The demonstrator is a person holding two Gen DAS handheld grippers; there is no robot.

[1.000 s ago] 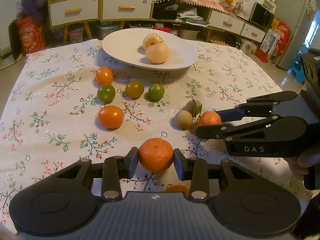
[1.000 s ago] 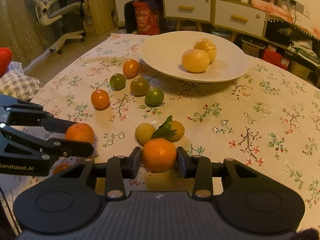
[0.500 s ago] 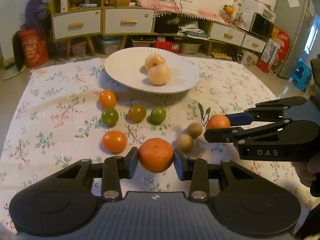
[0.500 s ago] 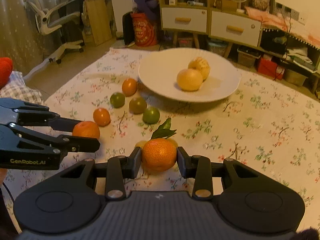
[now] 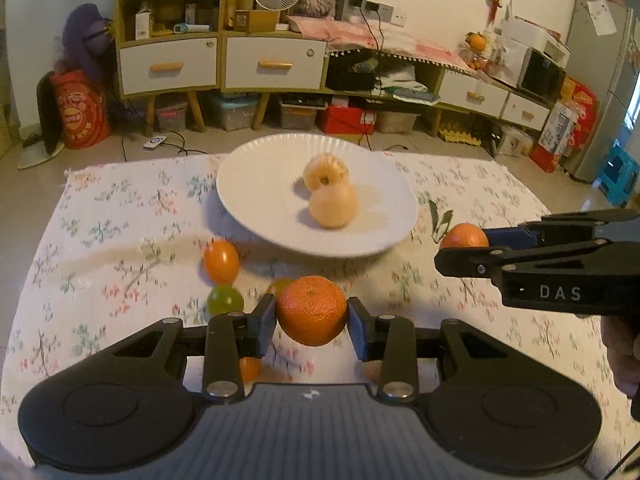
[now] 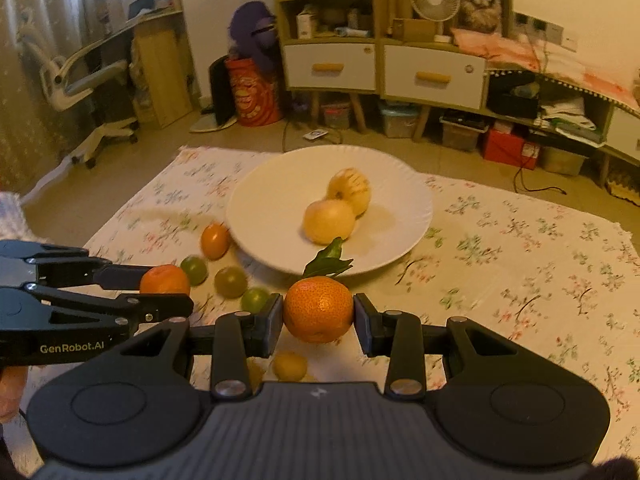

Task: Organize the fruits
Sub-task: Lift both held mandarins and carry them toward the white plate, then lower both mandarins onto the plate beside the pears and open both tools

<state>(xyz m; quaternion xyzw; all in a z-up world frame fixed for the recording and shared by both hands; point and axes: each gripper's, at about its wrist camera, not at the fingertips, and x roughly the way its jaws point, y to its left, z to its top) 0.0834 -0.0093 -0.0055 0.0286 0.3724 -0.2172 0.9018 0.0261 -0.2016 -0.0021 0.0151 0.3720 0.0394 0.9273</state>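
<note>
My left gripper (image 5: pixel 312 322) is shut on an orange tangerine (image 5: pixel 312 308), held above the floral cloth in front of the white plate (image 5: pixel 260 184). My right gripper (image 6: pixel 318 320) is shut on a leafy tangerine (image 6: pixel 318 308), also in the air near the plate (image 6: pixel 264 200). Each gripper shows in the other's view, the right one (image 5: pixel 460 246) and the left one (image 6: pixel 168 288). Two pale yellow fruits (image 5: pixel 332 204) lie on the plate.
Small orange and green tomatoes (image 6: pixel 214 240) (image 6: pixel 230 280) lie on the cloth left of the plate. Small brownish fruits (image 6: pixel 290 366) lie under my right gripper. Cabinets and clutter stand beyond the table's far edge.
Both grippers have risen off the cloth with their tangerines and moved forward toward the plate. The fruits on the cloth now lie lower and closer under the grippers.
</note>
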